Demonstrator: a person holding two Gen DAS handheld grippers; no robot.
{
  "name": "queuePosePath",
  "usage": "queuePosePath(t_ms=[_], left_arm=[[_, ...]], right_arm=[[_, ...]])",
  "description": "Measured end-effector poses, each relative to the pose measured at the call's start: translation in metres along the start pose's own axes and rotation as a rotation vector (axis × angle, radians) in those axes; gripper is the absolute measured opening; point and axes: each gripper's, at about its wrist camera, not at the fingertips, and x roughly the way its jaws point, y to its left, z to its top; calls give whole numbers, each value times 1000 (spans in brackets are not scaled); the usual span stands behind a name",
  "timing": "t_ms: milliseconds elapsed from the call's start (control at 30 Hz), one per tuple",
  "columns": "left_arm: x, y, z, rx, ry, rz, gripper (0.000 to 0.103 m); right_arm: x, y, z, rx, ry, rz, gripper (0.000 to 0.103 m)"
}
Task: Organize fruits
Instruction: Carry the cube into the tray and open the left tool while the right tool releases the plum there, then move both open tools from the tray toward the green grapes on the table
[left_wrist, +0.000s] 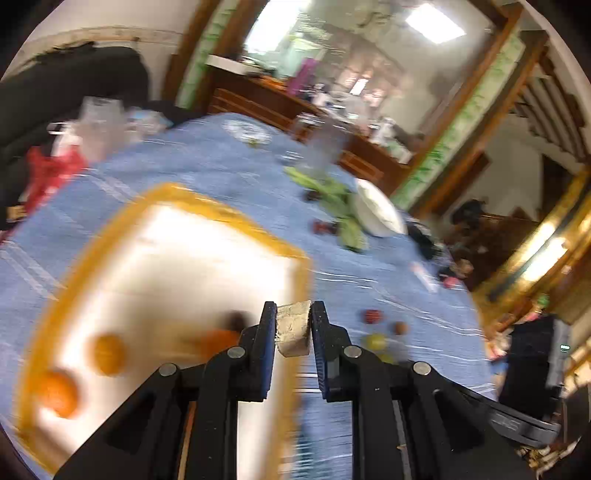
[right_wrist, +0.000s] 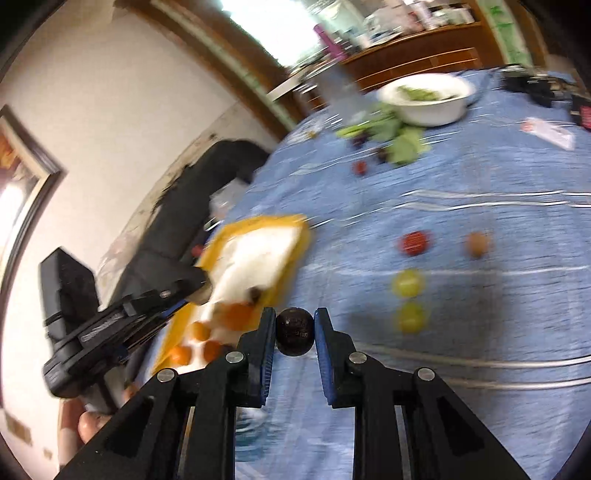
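Motion blur smears the orange-rimmed tray (left_wrist: 173, 258) in the left wrist view, so the dark fruit (left_wrist: 236, 320) beside the fingers (left_wrist: 266, 325) cannot be identified. The tray's near end runs behind the gripper body. In the right wrist view, the two yellow fruits (right_wrist: 408, 282) blur into ovals.

Tray (right_wrist: 291, 236): left of centre in the right wrist view, on the tablecloth (right_wrist: 480, 184).
Oranges (right_wrist: 201, 330): in the tray's near end.
Loose fruits (right_wrist: 408, 282): right of the tray.
Bowl (right_wrist: 428, 98): upper right, behind the leaves (right_wrist: 402, 144).
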Motion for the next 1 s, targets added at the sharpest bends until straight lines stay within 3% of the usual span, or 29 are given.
queuePosePath(t_ms=[67, 267, 467, 500, 533, 600, 667, 900, 967, 1000], left_arm=[[0, 24, 7, -20, 19, 73, 18], [18, 76, 11, -97, 110, 136, 18], [19, 86, 14, -102, 112, 143, 20], [18, 87, 14, -101, 109, 144, 27], [17, 85, 13, -101, 105, 146, 41], [8, 83, 13, -95, 70, 162, 57], [-3, 76, 10, -76, 34, 181, 61], [-54, 41, -10, 20, -110, 285, 80], [-69, 24, -21, 68, -170, 342, 87], [-73, 17, -25, 86, -186, 363, 89]], right_arm=[[18, 25, -3, -33, 35, 37, 24], [64, 81, -27, -142, 142, 48, 24], [95, 106, -56, -290, 192, -94, 24], [97, 107, -59, -306, 195, -113, 24], [97, 107, -62, -319, 187, -126, 25], [90, 108, -64, -339, 180, -141, 27], [81, 110, -67, -363, 162, -143, 37], [38, 111, -73, -443, 78, -200, 44], [24, 107, -76, -447, 48, -233, 59], [17, 103, -77, -444, 32, -245, 60]])
